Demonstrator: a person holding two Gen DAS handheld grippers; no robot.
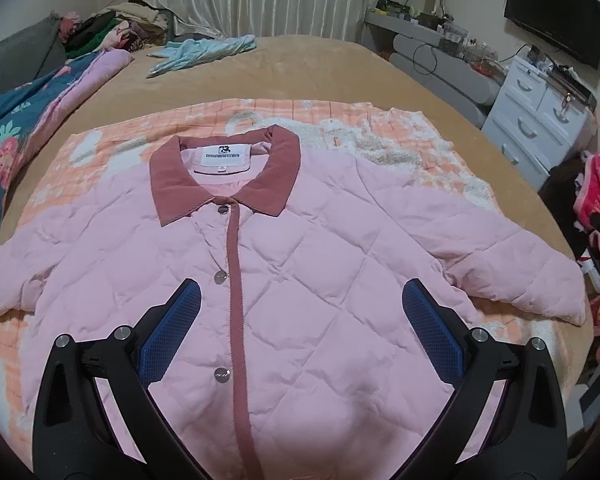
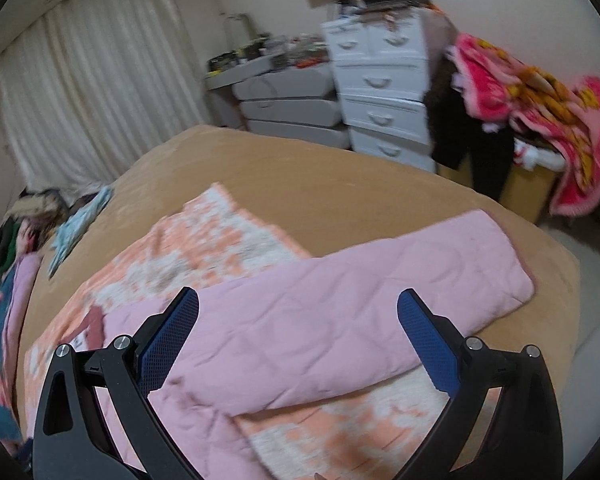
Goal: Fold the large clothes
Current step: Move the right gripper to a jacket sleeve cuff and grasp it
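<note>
1. Nearest the lens, the left gripper with its black arms and blue ribbed pads hovers over the chest of the pink diamond-quilted jacket; its jaws stand wide and hold nothing.
2. The right gripper is likewise spread wide and empty, above the jacket's outstretched pink quilted sleeve, whose cuff lies near the bed's edge.
3. The jacket lies face up and buttoned, its dusty-rose corduroy collar pointing away, on an orange-and-white checked fleecy blanket spread over the tan plush bed cover.
4. Risk — a pinch taken too deep would likely catch the blanket along with the sleeve, so the fold drags both.
5. Risk — the padded fabric looks slippery and springy; a shallow pinch could slide off, or the folded sleeve could puff back open.
6. Risk: the right wrist view is blurred, so judging the cuff's exact edge there is uncertain, and a mistimed close may miss it.
7. Pulling the sleeve alone could skew the body and crease the rose-coloured front placket.
</note>
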